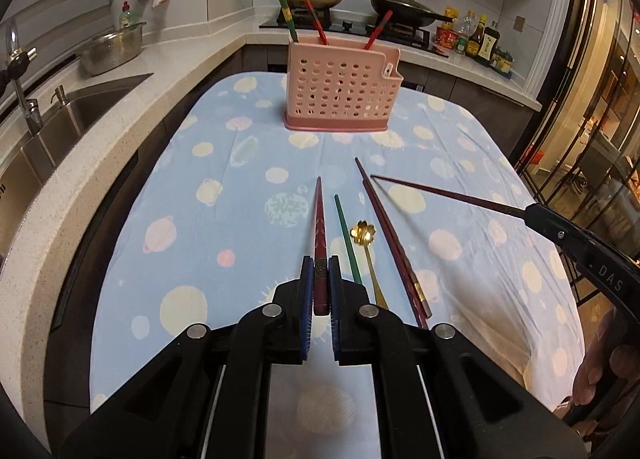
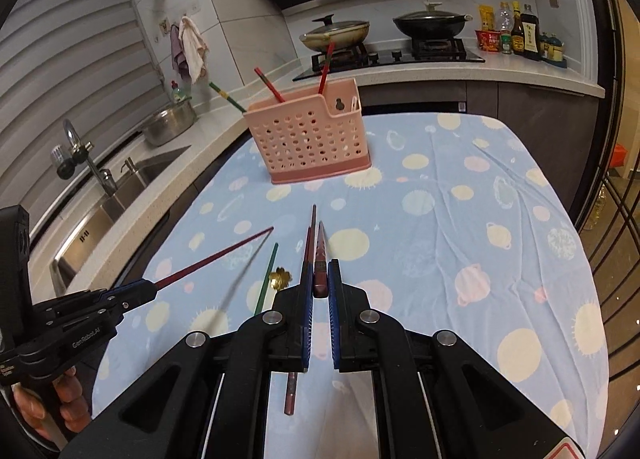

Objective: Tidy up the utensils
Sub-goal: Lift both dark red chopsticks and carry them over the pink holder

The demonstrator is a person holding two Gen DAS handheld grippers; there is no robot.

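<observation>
The left gripper (image 1: 320, 279), black with blue-padded fingers, has its jaws clamped on the thick end of a dark red patterned chopstick (image 1: 319, 227), whose thin tip points ahead toward the pink perforated plastic utensil holder (image 1: 340, 95). The chopstick is clear of the cloth; in the right wrist view it casts a blurred shadow on the fabric below. The right gripper (image 2: 320, 283), of the same build, is likewise closed on the butt of a second dark red chopstick (image 2: 320, 255), which also points forward toward the holder.

Both chopsticks are held over a table covered by a light blue cloth printed with pale planets and suns (image 1: 224, 187). Lying on that cloth are a slim green chopstick (image 1: 347, 239), a small gold spoon with a flower-shaped bowl (image 1: 362, 233) just beside it, and a pair of dark reddish-brown chopsticks (image 1: 384, 227) to the right of the spoon, close together along their length.

The pink holder stands upright at the far end of the table, well apart from the loose utensils. Three chopsticks already lean inside it (one green-and-yellow, two red). Behind it runs a pale stone counter with a steel sink (image 1: 80, 111), a metal colander bowl (image 1: 112, 47) and a gas hob carrying two lidded pans (image 2: 384, 33).
</observation>
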